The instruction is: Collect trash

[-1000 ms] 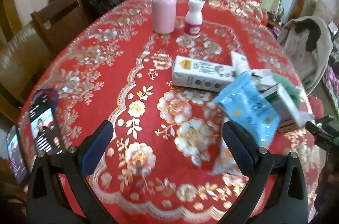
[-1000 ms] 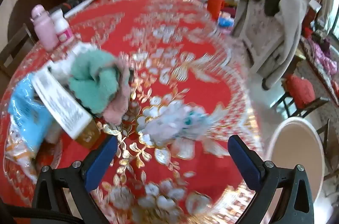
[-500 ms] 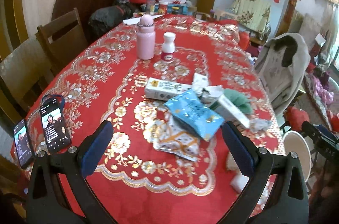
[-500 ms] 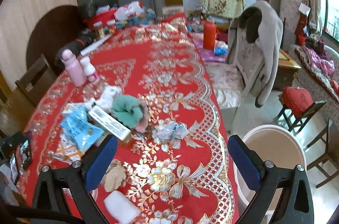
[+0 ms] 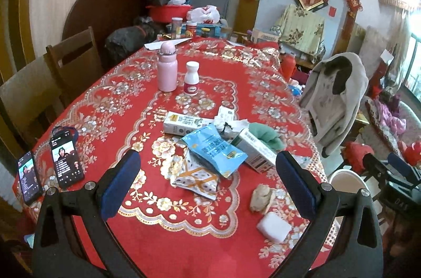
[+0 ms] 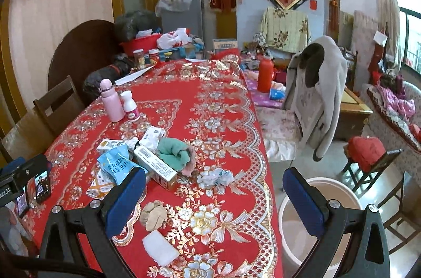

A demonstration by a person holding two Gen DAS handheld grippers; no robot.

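Milk carton [image 5: 184, 123] on side, long axis left-right; both hand-held grippers [image 5: 208, 182] [image 6: 214, 199] wide open, empty

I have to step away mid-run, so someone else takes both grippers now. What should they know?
Left gripper: open, empty, above the near table edge.
Right gripper: open, empty, partly over the bin.
Trash on the red table: blue packet, patterned wrapper, cartons, crumpled tissue, white pad, crumpled wrapper.
Done: nothing visibly collected.
Left: move every piece into the bin.
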